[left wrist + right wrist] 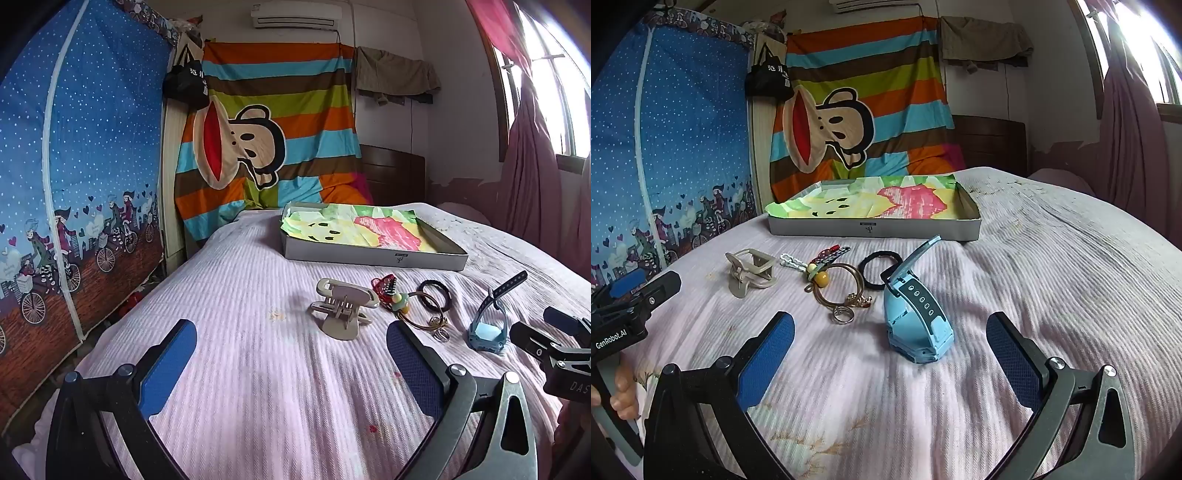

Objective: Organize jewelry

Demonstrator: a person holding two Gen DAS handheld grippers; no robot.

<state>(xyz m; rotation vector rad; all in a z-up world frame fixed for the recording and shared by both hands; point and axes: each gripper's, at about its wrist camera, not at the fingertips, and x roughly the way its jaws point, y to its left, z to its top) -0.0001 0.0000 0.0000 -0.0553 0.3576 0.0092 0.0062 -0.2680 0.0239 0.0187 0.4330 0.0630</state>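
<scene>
Both grippers hover low over a pink ribbed bedspread (258, 369), each with its blue-padded jaws spread wide and nothing between them. The left gripper (291, 354) points toward a beige claw hair clip (341, 308), which lies ahead of its jaws and apart from them. The right gripper (890, 354) faces a light blue watch (916, 317) standing on its buckled strap just ahead of the jaws, untouched.

The jewelry lies in a loose row across the bedspread: the clip at the left, then a red and black hair clip (833, 253) with a white chain piece (790, 261) beside it, a gold bangle (838, 290) with a yellow bead charm (823, 277) resting on its rim, a black hair tie (881, 269) behind the watch, and a small gold ornament (858, 301) next to a silver ring (843, 315) nearest the camera.

Behind the row sits a shallow grey box (875, 227) lined with a pastel printed cloth (none of the jewelry is in it). A person's fingers (622, 391) grip the left gripper's handle at the edge of the right wrist view
</scene>
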